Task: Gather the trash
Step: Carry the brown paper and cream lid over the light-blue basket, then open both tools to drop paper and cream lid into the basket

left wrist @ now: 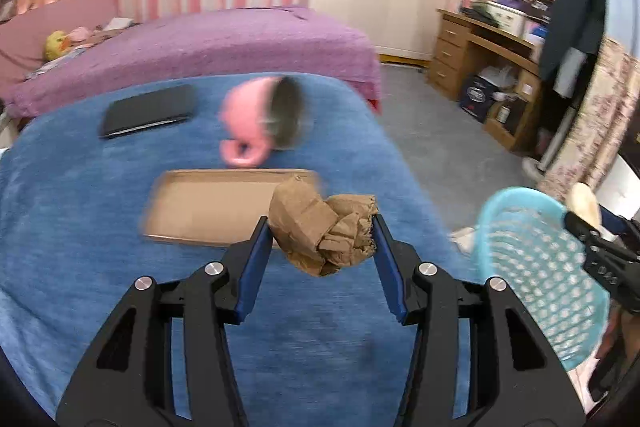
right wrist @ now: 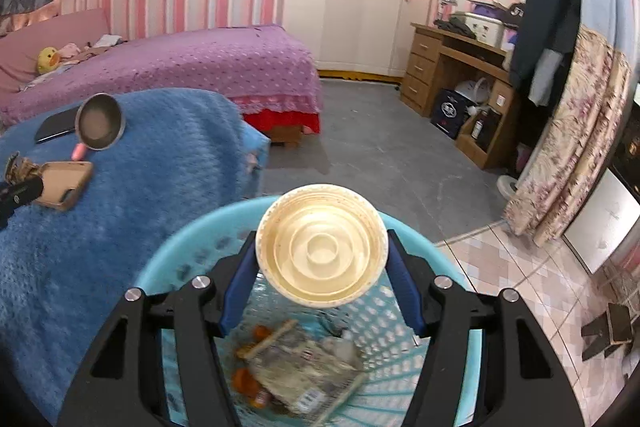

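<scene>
Left gripper (left wrist: 322, 227) fingers clamp a crumpled paper wad (left wrist: 320, 231) above the blue blanket (left wrist: 80, 207); right gripper (right wrist: 322, 261) fingers hold a paper cup (right wrist: 322, 245) over the basket (right wrist: 448, 327).

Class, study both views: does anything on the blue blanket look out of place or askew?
Yes: the pink mug lies tipped on its side on the blue blanket, its open mouth facing sideways, just beyond the flat cardboard tray.
</scene>
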`<state>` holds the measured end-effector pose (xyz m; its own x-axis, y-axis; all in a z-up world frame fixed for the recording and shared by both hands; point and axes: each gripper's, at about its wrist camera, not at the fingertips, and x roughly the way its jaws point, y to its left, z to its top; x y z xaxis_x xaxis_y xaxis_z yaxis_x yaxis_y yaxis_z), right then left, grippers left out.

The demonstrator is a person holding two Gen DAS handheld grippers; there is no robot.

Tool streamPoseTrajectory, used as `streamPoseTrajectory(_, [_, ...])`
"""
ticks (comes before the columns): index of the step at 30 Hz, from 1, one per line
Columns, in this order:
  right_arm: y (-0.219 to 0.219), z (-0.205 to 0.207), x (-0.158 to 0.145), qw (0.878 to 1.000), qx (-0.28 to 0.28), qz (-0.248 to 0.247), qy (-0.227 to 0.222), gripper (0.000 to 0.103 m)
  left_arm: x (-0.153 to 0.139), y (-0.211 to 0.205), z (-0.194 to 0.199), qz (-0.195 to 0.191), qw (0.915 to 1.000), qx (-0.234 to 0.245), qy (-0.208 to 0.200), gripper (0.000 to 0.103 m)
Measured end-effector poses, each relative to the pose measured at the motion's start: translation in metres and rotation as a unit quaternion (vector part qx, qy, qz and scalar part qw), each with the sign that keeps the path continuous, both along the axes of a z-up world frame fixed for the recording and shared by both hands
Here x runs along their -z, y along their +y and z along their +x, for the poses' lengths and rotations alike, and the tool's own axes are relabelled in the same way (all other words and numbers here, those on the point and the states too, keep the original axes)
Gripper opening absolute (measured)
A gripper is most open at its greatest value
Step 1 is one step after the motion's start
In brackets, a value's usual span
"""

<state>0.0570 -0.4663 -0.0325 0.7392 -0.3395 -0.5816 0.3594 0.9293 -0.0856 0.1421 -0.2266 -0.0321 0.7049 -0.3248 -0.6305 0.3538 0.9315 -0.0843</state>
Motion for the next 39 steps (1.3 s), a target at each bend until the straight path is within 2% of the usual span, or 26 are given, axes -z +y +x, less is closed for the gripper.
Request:
streamPoseTrajectory(10, [-0.047, -0.030, 0.011, 1.000, 0.031, 0.003, 0.004, 0.061, 0.018, -0.112, -0.039, 0.028, 0.9968, 0.074, 0.003, 0.049])
streamPoseTrajectory(15, [-0.067, -0.047, 0.012, 0.999, 0.047, 0.019, -0.011, 0.061, 0.018, -0.143, -0.051, 0.038, 0.9939, 0.103, -0.004, 0.049])
streamPoseTrajectory(18, [-0.074, -0.052, 0.013, 0.998, 0.054, 0.032, -0.017, 0.061, 0.019, -0.153, -0.055, 0.045, 0.9923, 0.115, -0.008, 0.054])
streamPoseTrajectory(20, [-0.076, -0.053, 0.014, 0.998, 0.054, 0.034, -0.019, 0.061, 0.018, -0.151, -0.054, 0.043, 0.9923, 0.116, -0.004, 0.060])
streamPoseTrajectory(22, [-0.076, -0.054, 0.013, 0.998, 0.054, 0.033, -0.021, 0.061, 0.016, -0.147, -0.052, 0.041, 0.9926, 0.114, -0.002, 0.077])
streamPoseTrajectory(24, [-0.075, -0.054, 0.012, 0.998, 0.053, 0.034, -0.023, 0.061, 0.013, -0.139, -0.051, 0.041, 0.9939, 0.102, -0.010, 0.083])
streamPoseTrajectory(30, [-0.071, -0.055, 0.011, 0.998, 0.049, 0.033, -0.025, 0.061, 0.003, -0.114, -0.043, 0.055, 0.9958, 0.063, -0.038, 0.092])
streamPoseTrajectory(39, [-0.056, -0.042, 0.012, 0.999, 0.035, 0.035, -0.020, 0.061, -0.012, -0.074, -0.036, 0.051, 0.9967, 0.022, -0.059, 0.097])
